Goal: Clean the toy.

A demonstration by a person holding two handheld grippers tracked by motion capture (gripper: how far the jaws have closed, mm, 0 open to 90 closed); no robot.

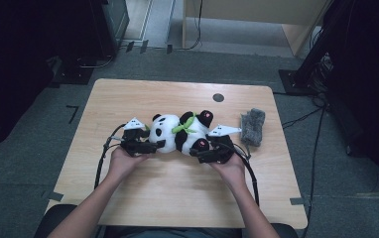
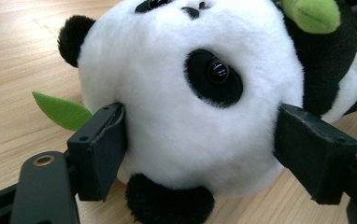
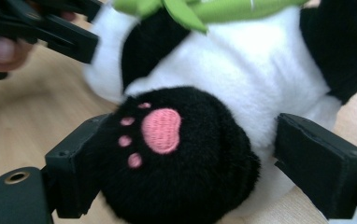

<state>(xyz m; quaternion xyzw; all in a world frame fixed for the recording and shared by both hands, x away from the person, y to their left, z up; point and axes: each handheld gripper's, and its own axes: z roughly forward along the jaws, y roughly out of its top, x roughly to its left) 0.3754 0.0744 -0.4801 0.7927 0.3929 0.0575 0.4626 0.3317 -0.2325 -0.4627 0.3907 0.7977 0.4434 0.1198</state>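
Near the middle of the table [image 1: 128, 198] lay the panda [image 1: 180, 131], on its back, head toward my left and feet toward my right, with a grey cloth [image 1: 252, 127] just beyond its feet. My left gripper [image 2: 200, 149] had its jaws wide around the head, one pad against the cheek fur, the other just off it as far as I could tell, so I was not squeezing. My right gripper [image 3: 181, 163] stood with jaws wide about the black foot [image 3: 176, 158] with the pink paw print; the left pad touched fur, the right pad stood apart. I judged the panda light, soft and springy: plush would give under the pads and could slip from a shallow pinch. The head was broad, so a deep bite there, or a firm close on the narrower foot, seemed the safer hold. A green leaf [image 2: 62, 111] stuck out beside the head.
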